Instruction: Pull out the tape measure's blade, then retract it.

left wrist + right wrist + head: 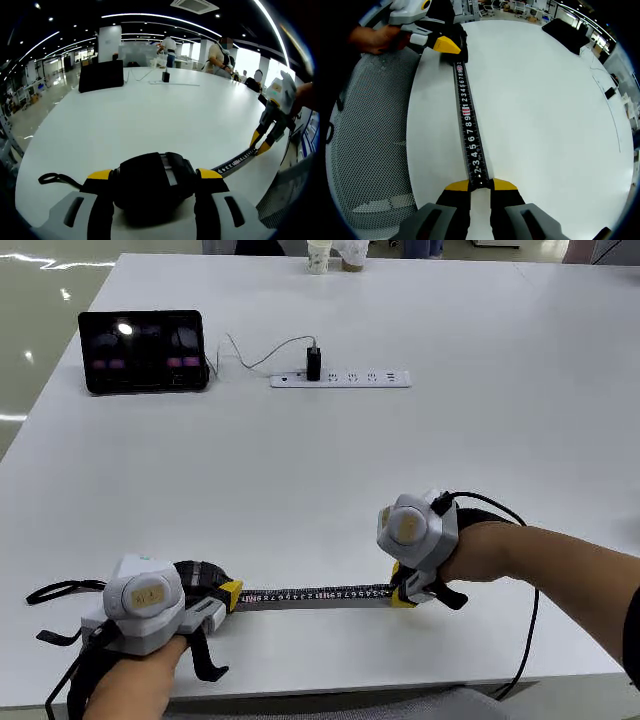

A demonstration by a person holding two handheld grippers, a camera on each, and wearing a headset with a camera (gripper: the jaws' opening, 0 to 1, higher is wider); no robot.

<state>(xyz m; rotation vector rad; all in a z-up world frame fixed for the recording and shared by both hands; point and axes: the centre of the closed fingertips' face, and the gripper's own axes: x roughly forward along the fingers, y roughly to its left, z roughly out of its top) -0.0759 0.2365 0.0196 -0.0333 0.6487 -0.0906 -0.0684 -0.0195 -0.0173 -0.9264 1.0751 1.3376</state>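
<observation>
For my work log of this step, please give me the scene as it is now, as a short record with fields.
Left tool: shut on the tape measure case
Right tool: shut on the end of the blade
Blade state: pulled out, stretched straight between the two tools
Blade place: along the near edge of the table
Far side of table: tablet, power strip, cup
Task stage: blade out, not yet retracted
</observation>
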